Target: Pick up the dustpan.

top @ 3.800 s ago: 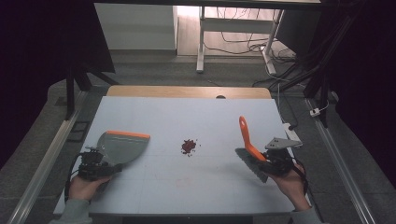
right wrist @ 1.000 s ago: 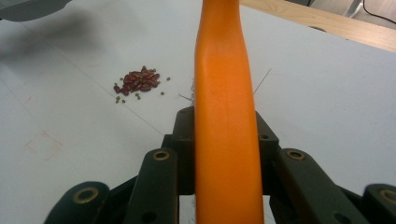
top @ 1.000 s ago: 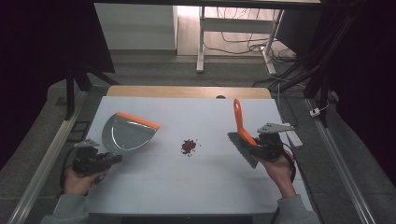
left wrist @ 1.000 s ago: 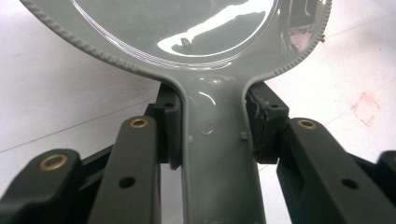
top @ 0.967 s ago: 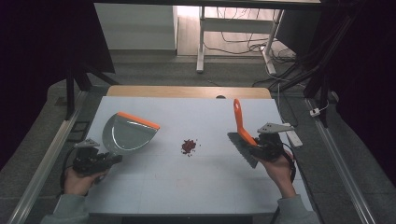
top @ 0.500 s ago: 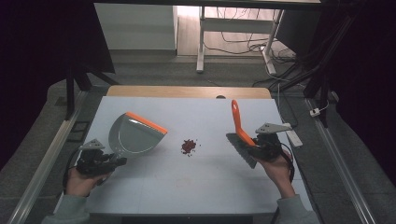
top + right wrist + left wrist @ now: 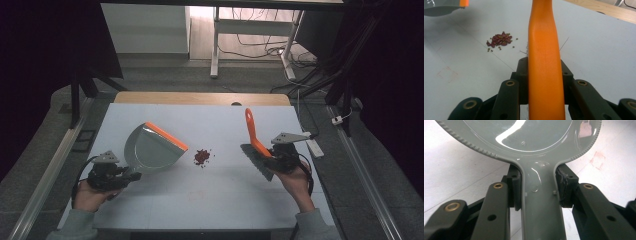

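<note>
**Dustpan and brush both held, beans in the middle**

While the table (image 7: pixel 220 200) sat mostly bare, the left gripper (image 7: pixel 122 176) was clamped on the grey dustpan (image 7: pixel 152 149) handle, hand low at the near left edge, pan tipped toward centre. The right gripper (image 7: pixel 270 156) squeezed the orange brush (image 7: pixel 254 137), handle up and away, bristles down. The little bean pile (image 7: pixel 202 156) lay between them, touching neither.

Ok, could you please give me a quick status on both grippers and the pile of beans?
Left gripper shut on dustpan handle. Right gripper shut on brush. Beans lie between them on the table, untouched. Nothing in the way.
</note>
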`<control>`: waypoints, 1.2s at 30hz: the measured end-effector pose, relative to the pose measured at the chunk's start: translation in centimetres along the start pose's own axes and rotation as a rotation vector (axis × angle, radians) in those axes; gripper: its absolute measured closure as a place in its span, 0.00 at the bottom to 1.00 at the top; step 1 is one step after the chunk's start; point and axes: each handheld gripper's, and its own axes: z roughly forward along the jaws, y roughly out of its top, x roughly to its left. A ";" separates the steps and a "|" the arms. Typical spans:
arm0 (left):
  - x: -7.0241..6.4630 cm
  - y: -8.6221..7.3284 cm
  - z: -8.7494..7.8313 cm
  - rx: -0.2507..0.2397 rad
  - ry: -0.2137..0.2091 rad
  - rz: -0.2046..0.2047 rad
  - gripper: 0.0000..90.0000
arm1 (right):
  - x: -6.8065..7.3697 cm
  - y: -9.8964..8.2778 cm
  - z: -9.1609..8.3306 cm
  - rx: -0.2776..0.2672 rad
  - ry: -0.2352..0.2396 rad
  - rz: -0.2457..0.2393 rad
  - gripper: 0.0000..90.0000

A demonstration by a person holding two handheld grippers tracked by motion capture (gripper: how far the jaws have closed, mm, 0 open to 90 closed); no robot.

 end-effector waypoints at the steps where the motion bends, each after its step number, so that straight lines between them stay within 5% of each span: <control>1: -0.1 0.0 0.1 0.005 -0.003 0.007 0.69 | 0.0 0.0 0.0 0.000 0.000 -0.001 0.79; 18: -1.8 0.6 1.6 0.104 -0.091 0.112 0.68 | 0.3 0.0 0.5 0.010 0.008 -0.008 0.79; 36: -2.8 0.8 2.3 0.223 -0.123 0.155 0.68 | 0.4 -0.2 0.8 0.020 0.013 -0.009 0.79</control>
